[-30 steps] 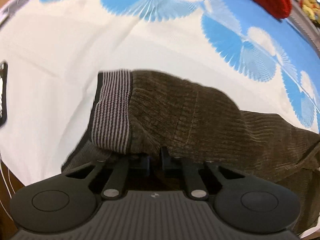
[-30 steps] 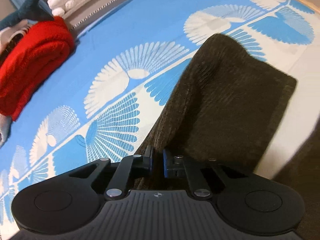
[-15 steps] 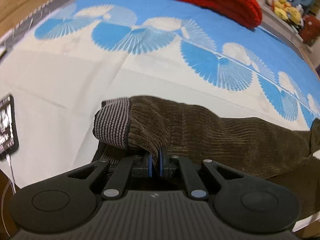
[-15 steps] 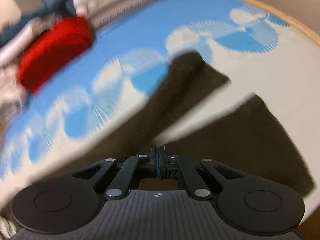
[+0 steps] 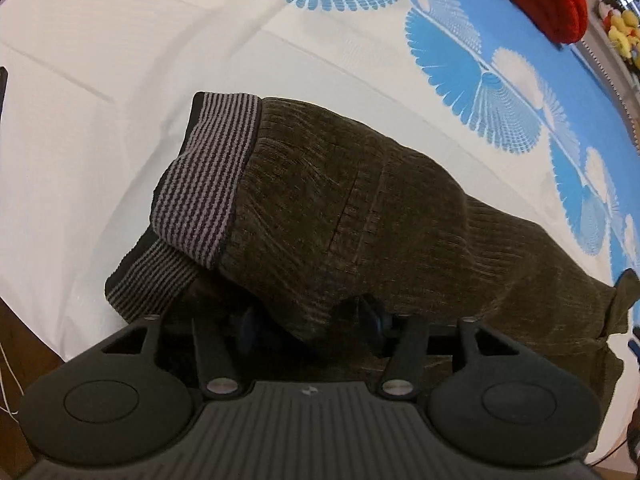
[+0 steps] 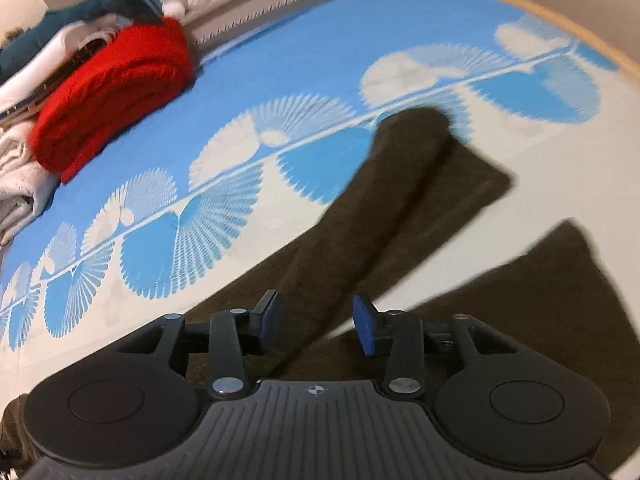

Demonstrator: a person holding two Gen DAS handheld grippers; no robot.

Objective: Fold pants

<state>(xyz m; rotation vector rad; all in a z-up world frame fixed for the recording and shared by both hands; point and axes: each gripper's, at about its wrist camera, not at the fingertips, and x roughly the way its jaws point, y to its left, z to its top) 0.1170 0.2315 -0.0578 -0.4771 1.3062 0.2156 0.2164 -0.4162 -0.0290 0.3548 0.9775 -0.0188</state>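
- While the brown corduroy pants [image 5: 360, 216] lie on a bed, one side is folded over the other, so the striped waistband [image 5: 212, 184] shows in two layers in the left wrist view.
- Below the upper waistband layer, a second striped strip [image 5: 148, 276] rests flat on the bedspread [image 5: 100, 80], near its lower left edge.
- From the right wrist view, one pant leg [image 6: 360, 208] lies as a long ridge over the other, running up towards the blue fan pattern [image 6: 180, 248]; this view is blurred by motion.
- Another flat part of the pants [image 6: 560, 300] spreads to the right of that ridge, with a strip of white bedspread between.
- The left tool [image 5: 312, 324] has just been opening; its fingers stand apart, and a fold of the pants sags between them without being pinched.
- The right tool [image 6: 316, 316] has likewise just been opening; its blue pads [image 6: 366, 332] are well apart, the leg ridge passes between them, and neither pad presses on it.
- A folded red blanket [image 6: 116, 88] sits on the blue part of the bedspread, well apart from the pants.
- Pale folded cloth [image 6: 16, 176] and a dark teal soft toy [image 6: 80, 4] lie beside and behind the blanket.
- Small yellow toys [image 5: 620, 32] show at the far right of the left wrist view.
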